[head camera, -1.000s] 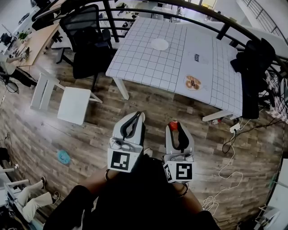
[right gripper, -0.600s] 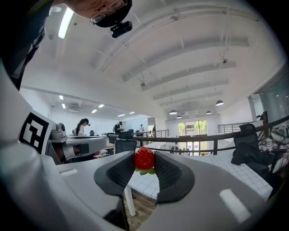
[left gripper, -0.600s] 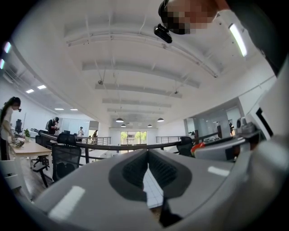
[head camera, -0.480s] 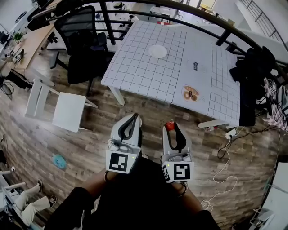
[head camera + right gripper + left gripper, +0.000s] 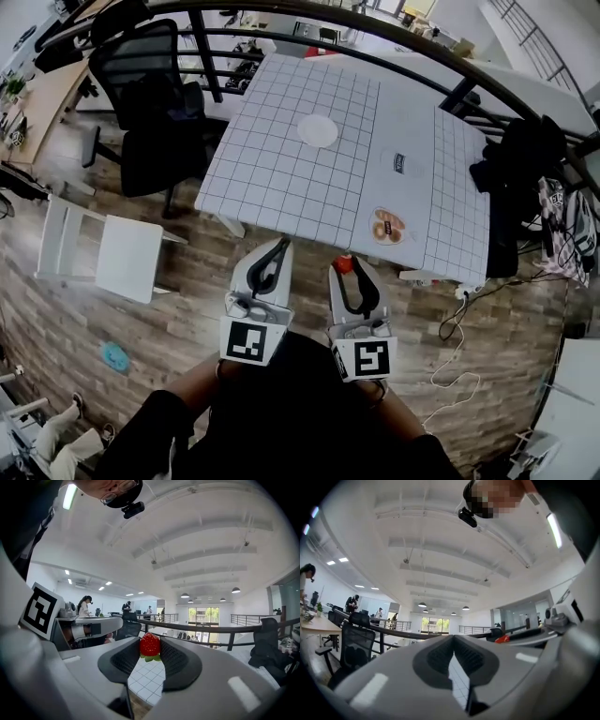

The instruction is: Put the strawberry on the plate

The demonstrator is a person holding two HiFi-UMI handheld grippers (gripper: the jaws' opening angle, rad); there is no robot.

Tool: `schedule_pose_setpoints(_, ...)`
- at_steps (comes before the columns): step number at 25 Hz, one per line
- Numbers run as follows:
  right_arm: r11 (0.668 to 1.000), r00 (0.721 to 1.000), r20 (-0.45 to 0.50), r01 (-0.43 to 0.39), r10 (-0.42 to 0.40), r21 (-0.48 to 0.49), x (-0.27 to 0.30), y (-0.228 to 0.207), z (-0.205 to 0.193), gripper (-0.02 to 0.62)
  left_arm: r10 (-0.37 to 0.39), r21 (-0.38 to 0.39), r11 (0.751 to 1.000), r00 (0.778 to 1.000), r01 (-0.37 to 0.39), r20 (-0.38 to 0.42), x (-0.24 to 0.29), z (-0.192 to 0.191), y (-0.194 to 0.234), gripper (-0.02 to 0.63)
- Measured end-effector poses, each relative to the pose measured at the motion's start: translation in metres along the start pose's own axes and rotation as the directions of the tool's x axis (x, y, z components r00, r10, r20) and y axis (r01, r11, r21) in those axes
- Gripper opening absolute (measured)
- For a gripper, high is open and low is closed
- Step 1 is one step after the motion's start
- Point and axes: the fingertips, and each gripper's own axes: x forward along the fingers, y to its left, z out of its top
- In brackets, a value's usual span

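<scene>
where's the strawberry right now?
The strawberry is pinched in the fingers of the right gripper, centre-right in the head view, above the floor just short of the gridded table.

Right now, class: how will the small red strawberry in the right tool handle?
Held only at the tips of the right tool, the small red strawberry with green leaves seems light. Probably soft: squeezing harder may bruise it. Its rounded body might roll on the round white plate.

Red strawberry (image 5: 150, 645) pinched in right tongs (image 5: 150, 651); white plate (image 5: 318, 130) on table (image 5: 272, 169).
</scene>
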Motion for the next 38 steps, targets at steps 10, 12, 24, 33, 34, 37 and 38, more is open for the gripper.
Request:
schedule_pose_setpoints(10,1.0,0.998,-0.065,0.002,-0.002,0.003,0.099,-0.023,0.005,0.129,-0.006,-0.033,0.999,0.999,0.005,-0.044,0.082,-0.003,0.066,0.011)
schedule_pose_setpoints(12,1.0,0.997,-0.078,0.012,-0.011,0.016,0.115,-0.03,0.003,0.129,-0.013,-0.038,0.999,0.999,0.011,-0.047,0.096,-0.006,0.076,0.011)
schedule_pose_setpoints(24,0.996,0.993,-0.096,0.073,-0.069,0.045,0.177,-0.053,0.0,0.129,-0.09,-0.103,0.991,0.993,0.082,-0.072,0.152,-0.021,0.114,0.011)
schedule_pose_setpoints(33,0.995,0.991,-0.11,0.08,-0.074,0.052,0.215,-0.053,0.0,0.129,-0.132,-0.109,0.986,0.99,0.125,-0.058,0.176,-0.021,0.138,0.011)
schedule_pose_setpoints(34,0.996,0.991,-0.113,0.076,-0.07,0.051,0.219,-0.052,0.0,0.129,-0.122,-0.116,0.987,0.991,0.115,-0.061,0.177,-0.022,0.143,0.011)
schedule_pose_setpoints(37,0.996,0.991,-0.119,0.065,-0.059,0.054,0.228,-0.048,0.0,0.129,-0.116,-0.129,0.986,0.991,0.107,-0.062,0.18,-0.022,0.154,0.011)
schedule_pose_setpoints(38,0.996,0.991,-0.122,0.063,-0.055,0.056,0.231,-0.047,0.0,0.129,-0.123,-0.136,0.984,0.991,0.115,-0.057,0.181,-0.021,0.156,0.011)
